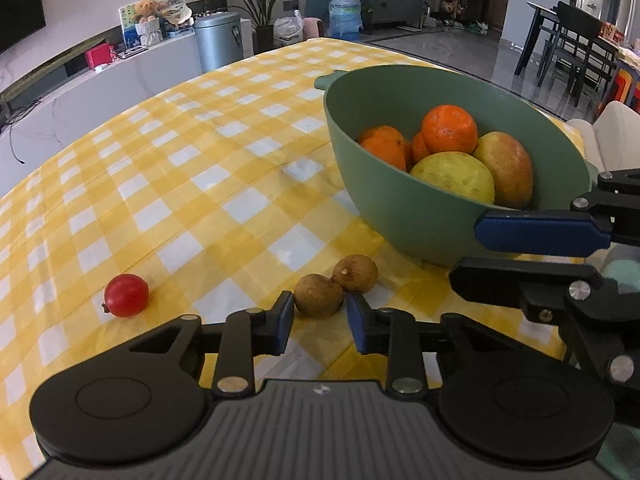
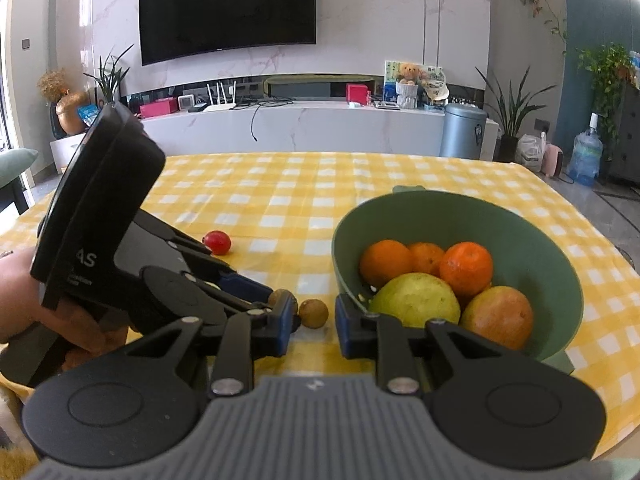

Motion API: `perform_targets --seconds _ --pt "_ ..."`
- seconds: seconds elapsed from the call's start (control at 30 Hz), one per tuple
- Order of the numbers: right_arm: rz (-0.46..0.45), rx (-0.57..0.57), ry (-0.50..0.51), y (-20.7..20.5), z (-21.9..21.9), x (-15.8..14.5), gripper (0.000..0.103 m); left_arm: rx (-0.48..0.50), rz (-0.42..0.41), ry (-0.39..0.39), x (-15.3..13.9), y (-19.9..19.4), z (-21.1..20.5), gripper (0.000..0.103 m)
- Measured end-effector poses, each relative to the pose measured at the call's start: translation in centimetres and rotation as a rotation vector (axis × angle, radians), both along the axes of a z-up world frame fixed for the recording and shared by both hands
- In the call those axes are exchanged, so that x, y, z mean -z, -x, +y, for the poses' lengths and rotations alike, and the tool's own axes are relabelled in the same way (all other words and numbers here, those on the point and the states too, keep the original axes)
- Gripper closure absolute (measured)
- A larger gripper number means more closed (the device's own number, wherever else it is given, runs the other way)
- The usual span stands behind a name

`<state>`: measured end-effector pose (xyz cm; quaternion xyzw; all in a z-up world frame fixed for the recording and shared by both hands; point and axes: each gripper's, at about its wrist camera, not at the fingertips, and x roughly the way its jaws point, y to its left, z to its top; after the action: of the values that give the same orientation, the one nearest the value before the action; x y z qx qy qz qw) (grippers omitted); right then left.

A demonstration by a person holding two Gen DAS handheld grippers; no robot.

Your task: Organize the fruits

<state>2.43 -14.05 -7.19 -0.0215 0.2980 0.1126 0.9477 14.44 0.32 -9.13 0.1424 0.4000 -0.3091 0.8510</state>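
- The checked tablecloth (image 1: 168, 184) lay bare from 9 to 12 o'clock of the left gripper (image 1: 322, 320), out to the table's far edge.
- In the right wrist view the cloth was clear from 10 to 12 o'clock; the table's right edge ran past the bowl at 3 o'clock.
- There was one green bowl (image 1: 420, 216) at 2 o'clock of the left gripper, tilted, with its near wall close to both grippers.
- There were two brown longans. The near longan (image 1: 319, 295) sat between the left gripper's pads, which were pressed on both its sides, low on the cloth.
- The second longan (image 1: 356, 273) was at 1 o'clock of the first, touching it, on the cloth just beside the bowl.
- One small red fruit (image 1: 126, 295) sat alone at 10 o'clock, well apart from the bowl.
- In the bowl there were three oranges (image 2: 466, 268), one yellow-green fruit (image 2: 416, 300) and one reddish-yellow fruit (image 2: 498, 316).
- The right gripper (image 2: 313, 320) had its jaws drawn in to a narrow gap, and only cloth showed between them.
- Its right finger was at the bowl's rim; whether it pinched the rim could not be told.
- A hand (image 2: 20, 300) held the left gripper at 9 o'clock.
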Motion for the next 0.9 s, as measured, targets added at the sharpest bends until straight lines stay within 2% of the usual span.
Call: perform_targets --seconds 0.27,0.6,0.9 --pt "0.02 0.004 0.004 -0.4 0.1 0.4 0.085 -0.049 0.01 0.004 -0.4 0.3 0.6 0.073" --pt "0.051 -0.016 0.103 -1.5 2.5 1.1 0.084 -0.166 0.028 0.074 -4.0 1.9 4.2 0.073" --pt "0.119 0.117 0.008 -3.4 4.1 2.2 0.083 -0.251 0.039 0.118 -4.6 1.5 6.2 0.073"
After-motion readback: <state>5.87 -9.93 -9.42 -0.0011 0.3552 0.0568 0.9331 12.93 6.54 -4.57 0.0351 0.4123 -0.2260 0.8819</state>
